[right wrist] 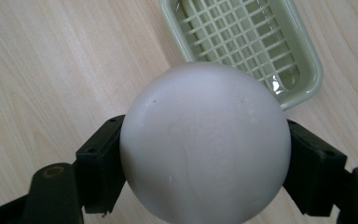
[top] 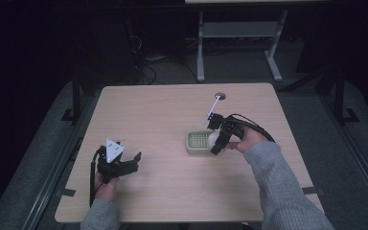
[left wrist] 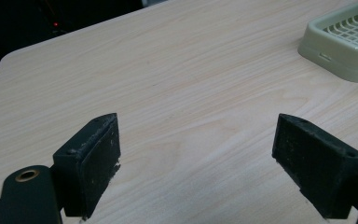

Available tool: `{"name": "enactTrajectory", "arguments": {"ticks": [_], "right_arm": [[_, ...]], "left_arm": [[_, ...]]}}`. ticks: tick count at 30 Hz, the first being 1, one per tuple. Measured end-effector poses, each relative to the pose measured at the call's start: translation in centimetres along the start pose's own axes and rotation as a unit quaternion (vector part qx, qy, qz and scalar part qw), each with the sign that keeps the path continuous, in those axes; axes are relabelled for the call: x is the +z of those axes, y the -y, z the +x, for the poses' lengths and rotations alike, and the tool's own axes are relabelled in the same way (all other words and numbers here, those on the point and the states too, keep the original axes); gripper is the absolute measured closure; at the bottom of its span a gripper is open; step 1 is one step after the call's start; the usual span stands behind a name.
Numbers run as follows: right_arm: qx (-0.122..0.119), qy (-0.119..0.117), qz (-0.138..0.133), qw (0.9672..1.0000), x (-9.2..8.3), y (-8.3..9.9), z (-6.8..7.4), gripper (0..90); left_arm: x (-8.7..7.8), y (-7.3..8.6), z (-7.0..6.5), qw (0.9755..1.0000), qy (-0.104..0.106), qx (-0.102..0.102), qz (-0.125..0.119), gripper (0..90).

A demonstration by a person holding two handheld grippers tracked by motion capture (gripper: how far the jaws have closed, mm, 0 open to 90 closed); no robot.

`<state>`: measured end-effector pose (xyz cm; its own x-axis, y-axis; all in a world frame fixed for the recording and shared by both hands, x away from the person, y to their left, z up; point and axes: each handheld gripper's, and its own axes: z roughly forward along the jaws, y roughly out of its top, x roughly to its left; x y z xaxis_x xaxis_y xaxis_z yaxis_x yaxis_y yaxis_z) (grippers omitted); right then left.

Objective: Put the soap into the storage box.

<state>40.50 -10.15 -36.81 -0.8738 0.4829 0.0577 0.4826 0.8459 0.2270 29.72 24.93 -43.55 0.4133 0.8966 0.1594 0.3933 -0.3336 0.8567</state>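
**Operator:** Status of the transfer?

**Inspector:** Pickup is complete; placement is outstanding. The right gripper [right wrist: 205, 154] is clamped on the white ball [right wrist: 205, 144], one jaw on each side of it. The ball is off the tabletop [top: 172, 115] and held at the right end of the green slotted tray [right wrist: 279, 51], which carries nothing on its grid.

**Operator:** Position of the tray?

**Inspector:** Right of the tabletop's centre, closer to the right edge than to the left. In the high view the ball [top: 214, 139] appears to overlap the tray's [top: 196, 142] right rim; whether it touches cannot be confirmed from that angle.

**Operator:** And the left gripper?

**Inspector:** The left gripper [top: 124, 160] has its jaws apart, holds nothing, and sits near the front-left corner, well apart from the tray.

**Operator:** Remaining work?

**Inspector:** Probably centring the ball over the grid, lowering it, and releasing.
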Motion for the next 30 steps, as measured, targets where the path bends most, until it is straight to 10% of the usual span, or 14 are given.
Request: {"name": "enactTrajectory", "arguments": {"ticks": [30], "right_arm": [[-0.006, 0.004, 0.011, 0.9999, -0.5, -2.4, -0.9, 23.5]], "left_arm": [[0.0, 0.0, 0.0, 1.0000, 0.001, -0.002, -0.003, 14.8]]}}
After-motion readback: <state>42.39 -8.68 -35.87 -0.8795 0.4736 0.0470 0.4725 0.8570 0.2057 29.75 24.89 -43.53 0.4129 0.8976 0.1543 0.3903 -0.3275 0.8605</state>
